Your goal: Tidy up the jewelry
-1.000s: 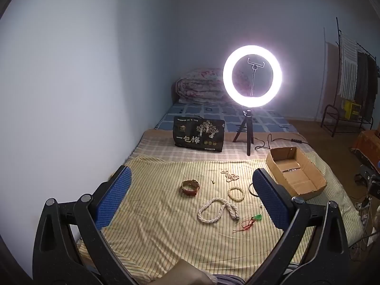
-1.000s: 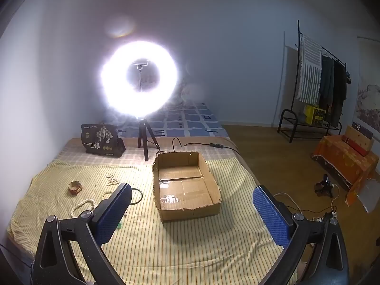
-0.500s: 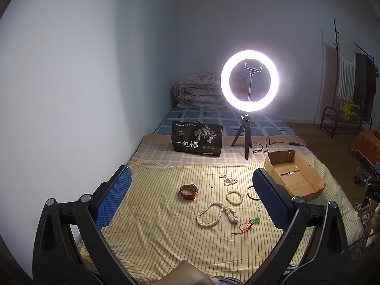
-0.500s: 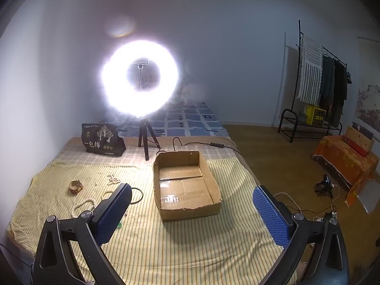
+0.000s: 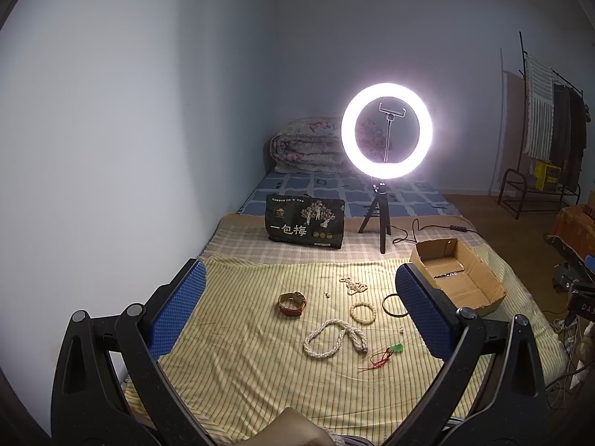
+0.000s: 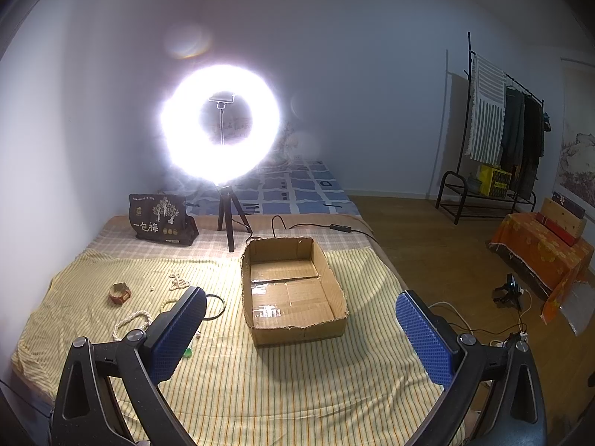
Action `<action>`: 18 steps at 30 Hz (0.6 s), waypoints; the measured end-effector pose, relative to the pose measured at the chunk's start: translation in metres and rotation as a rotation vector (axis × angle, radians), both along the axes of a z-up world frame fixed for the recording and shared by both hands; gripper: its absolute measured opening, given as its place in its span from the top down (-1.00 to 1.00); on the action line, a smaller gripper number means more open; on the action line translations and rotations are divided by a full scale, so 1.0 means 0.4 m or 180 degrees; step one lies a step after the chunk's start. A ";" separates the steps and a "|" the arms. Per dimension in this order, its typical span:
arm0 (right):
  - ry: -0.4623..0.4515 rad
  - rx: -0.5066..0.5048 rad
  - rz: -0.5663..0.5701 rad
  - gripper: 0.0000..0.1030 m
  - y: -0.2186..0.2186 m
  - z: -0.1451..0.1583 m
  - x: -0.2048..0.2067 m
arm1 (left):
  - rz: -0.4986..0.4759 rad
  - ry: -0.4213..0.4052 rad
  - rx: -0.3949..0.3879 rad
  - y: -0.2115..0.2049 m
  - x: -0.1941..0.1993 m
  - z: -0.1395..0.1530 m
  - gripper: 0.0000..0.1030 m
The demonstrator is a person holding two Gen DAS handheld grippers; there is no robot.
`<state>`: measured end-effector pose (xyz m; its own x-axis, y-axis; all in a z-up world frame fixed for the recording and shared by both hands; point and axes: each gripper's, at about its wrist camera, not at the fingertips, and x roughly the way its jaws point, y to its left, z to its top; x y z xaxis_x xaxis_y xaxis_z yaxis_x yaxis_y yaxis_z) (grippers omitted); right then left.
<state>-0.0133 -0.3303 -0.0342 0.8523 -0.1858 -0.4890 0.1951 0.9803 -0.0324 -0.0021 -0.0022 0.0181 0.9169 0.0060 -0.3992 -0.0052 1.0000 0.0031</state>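
Note:
Jewelry lies scattered on the yellow striped cloth (image 5: 230,334): a brown watch (image 5: 292,304), a thick pearl rope necklace (image 5: 334,337), a cream bead bracelet (image 5: 363,312), a small bead string (image 5: 352,284), a thin black bangle (image 5: 394,303) and a red cord with a green charm (image 5: 385,355). An empty cardboard box (image 6: 292,290) sits to their right. My left gripper (image 5: 299,312) hovers open, well above and short of the jewelry. Open too, my right gripper (image 6: 299,330) hangs in front of the box. Its left finger hides part of the bangle (image 6: 215,304).
A lit ring light on a tripod (image 5: 386,137) stands behind the cloth, its cable (image 6: 316,227) trailing right. A black printed bag (image 5: 305,221) leans at the back left. A folded quilt (image 5: 308,145) lies by the wall. A clothes rack (image 6: 498,137) and an orange-covered stand (image 6: 539,249) are on the floor to the right.
The left wrist view has pulled back and risen slightly, so the jewelry looks smaller and lower. The right gripper has barely moved. Both grippers stay open.

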 end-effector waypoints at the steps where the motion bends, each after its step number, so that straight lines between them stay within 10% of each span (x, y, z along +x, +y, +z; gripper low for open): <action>1: -0.0001 0.0000 -0.0002 -0.99 0.000 0.000 0.000 | -0.0002 -0.0003 0.0002 -0.001 0.000 0.001 -1.00; 18: 0.0004 0.0024 -0.0015 -0.99 -0.004 -0.005 -0.004 | -0.0034 -0.0014 0.0010 -0.014 -0.002 0.001 -1.00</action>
<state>-0.0150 -0.3319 -0.0361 0.8507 -0.1862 -0.4915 0.1997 0.9795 -0.0254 -0.0030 -0.0078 0.0183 0.9186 -0.0026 -0.3951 0.0055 1.0000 0.0062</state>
